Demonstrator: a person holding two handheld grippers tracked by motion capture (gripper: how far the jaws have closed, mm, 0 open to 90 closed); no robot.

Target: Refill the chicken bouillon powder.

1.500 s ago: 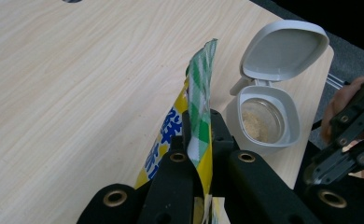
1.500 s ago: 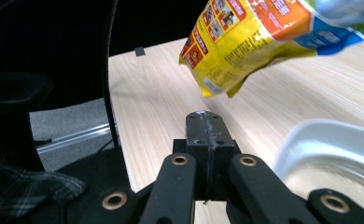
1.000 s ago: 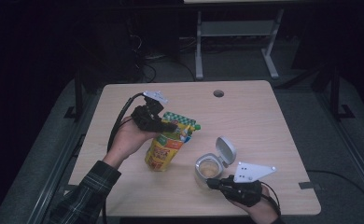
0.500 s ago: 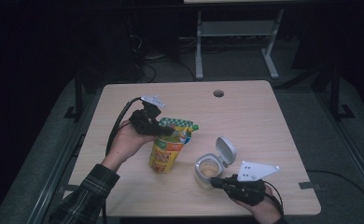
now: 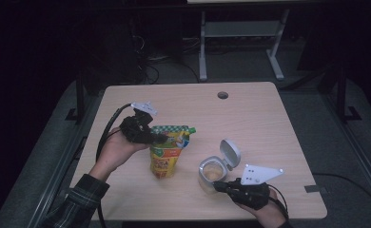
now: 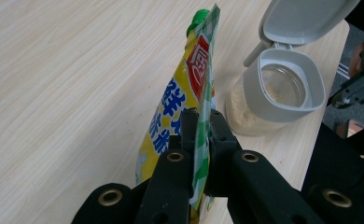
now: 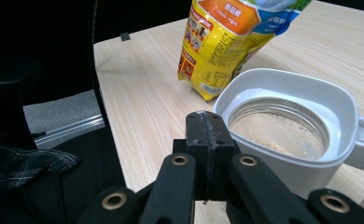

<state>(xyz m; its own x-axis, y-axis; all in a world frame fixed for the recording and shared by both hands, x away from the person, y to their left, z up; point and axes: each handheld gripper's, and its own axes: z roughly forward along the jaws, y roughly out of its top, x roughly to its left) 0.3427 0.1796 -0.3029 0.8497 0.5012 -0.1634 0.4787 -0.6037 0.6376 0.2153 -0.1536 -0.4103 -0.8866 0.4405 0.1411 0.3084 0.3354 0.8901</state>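
Note:
A yellow stand-up pouch with a green-checked top seam and a green spout cap stands left of centre on the wooden table. My left gripper is shut on that top seam, and in the left gripper view the black jaws pinch the seam of the pouch. To its right stands a clear jar holding pale powder, its grey flip lid open. My right gripper rests at the jar's near side. Its jaws are shut together on nothing, beside the jar's rim.
A round cable hole lies near the table's far edge. A white metal stand and loose cables sit on the floor behind the table. The table's near edge runs just below both hands.
My left hand has drifted a little toward the near edge with the pouch in its grip. The right gripper and the jar have stayed put.

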